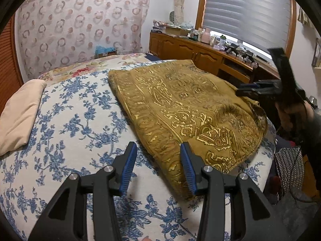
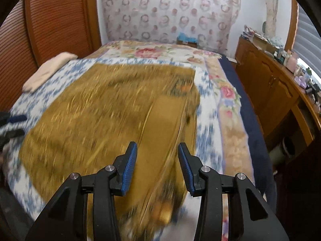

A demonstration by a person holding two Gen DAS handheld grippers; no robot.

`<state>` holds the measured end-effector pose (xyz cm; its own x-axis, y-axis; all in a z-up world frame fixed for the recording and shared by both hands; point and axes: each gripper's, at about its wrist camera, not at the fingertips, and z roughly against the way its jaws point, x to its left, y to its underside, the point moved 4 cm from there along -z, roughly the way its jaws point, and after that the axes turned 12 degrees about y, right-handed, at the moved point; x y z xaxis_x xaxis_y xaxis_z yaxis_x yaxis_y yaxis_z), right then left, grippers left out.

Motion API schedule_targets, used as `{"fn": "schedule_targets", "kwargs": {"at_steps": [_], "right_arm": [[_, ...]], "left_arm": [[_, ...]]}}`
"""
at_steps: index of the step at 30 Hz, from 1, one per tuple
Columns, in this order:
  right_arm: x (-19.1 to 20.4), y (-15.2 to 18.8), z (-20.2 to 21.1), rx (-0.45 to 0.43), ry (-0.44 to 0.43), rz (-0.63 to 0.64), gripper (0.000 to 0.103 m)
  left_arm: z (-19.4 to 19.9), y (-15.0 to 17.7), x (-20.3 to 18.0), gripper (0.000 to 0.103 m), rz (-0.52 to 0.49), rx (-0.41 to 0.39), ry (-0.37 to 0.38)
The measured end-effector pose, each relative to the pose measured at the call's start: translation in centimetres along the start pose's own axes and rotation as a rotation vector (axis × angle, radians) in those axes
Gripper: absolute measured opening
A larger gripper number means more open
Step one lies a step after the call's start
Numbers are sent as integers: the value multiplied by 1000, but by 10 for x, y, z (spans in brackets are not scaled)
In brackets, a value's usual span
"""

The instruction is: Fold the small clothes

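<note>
Closest to me in the left wrist view, my left gripper [image 1: 158, 150] has its jaws parted with nothing pinched between them; the blue pads [image 1: 128, 166] hang over the bedspread [image 1: 76, 124], and the right-hand pad sits right at the near edge of the cloth, though I cannot tell whether it touches. In the right wrist view my right gripper [image 2: 157, 150] is likewise released, jaws apart, with the cloth below and beyond the pads but not clamped by them. That view is smeared with motion blur, so fine detail of the fabric is lost.

The task's thing, a mustard-gold patterned cloth [image 1: 190, 110], lies spread on the bed over the blue-and-white floral bedspread, toward the right side as the left camera sees it. Its near corner hangs a little past the bed's edge. In the right wrist view the same cloth [image 2: 104, 110] shows a plain-coloured fold running lengthwise near its right edge.

Further out in the left view, the right gripper [image 1: 258, 89] appears over the far right part of the cloth, held in a hand [image 1: 291, 112]. A cream pillow [image 1: 22, 112] rests at the left edge of the bed. Beyond the blue print lies a pink-rose quilt [image 2: 152, 52]. Behind the bed stands a headboard covered in ring-patterned fabric [image 1: 80, 24]. Along the right wall runs a wooden cabinet [image 1: 192, 52] crowded with small items, under a window with a grey blind [image 1: 246, 10].
</note>
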<state>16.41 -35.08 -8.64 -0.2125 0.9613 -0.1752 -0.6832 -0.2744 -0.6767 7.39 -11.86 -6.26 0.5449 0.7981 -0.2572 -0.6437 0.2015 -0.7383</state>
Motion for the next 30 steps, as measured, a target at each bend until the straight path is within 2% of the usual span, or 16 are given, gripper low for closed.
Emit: {"fn": "schedule_targets", "kwargs": {"at_steps": [8,10,11,12,13,16,19,21,23,25,28,30], "right_arm": [[8,40,15,24,-30,-13,42],[11,43,13,25,-28,-8,34],[11,44,13,24,-30,-8,27],[12,44,12,22,-35,-6,15],[12,44,12,16,-37,-5,11],[11,43,14,-11,-45,-13,8],[8,43,17,-35,-34,-32,7],[5,42,20,-55,-22,-57,6],[4,42,23,-69,-5,-63,6],[5,42,23,-71,-6,-69,6],[6,43,20,-60,-5,-63,6],[6,45,18,-53,-4,-59,6]], "left_arm": [[-10,6,-8,44,-9,47,8],[-11,9,-9,44,-7,61,13],[-12,10,-10,44,-4,70,17],[-13,12,-11,44,0,76,22],[-13,15,-11,44,7,86,26],[-13,21,-11,44,31,101,37],[-13,28,-12,42,57,119,81],[-12,31,-15,37,69,126,111],[-11,33,-18,36,66,127,117],[-10,33,-21,29,64,131,129],[-8,34,-25,6,55,133,136],[0,34,-30,3,51,119,157]]}}
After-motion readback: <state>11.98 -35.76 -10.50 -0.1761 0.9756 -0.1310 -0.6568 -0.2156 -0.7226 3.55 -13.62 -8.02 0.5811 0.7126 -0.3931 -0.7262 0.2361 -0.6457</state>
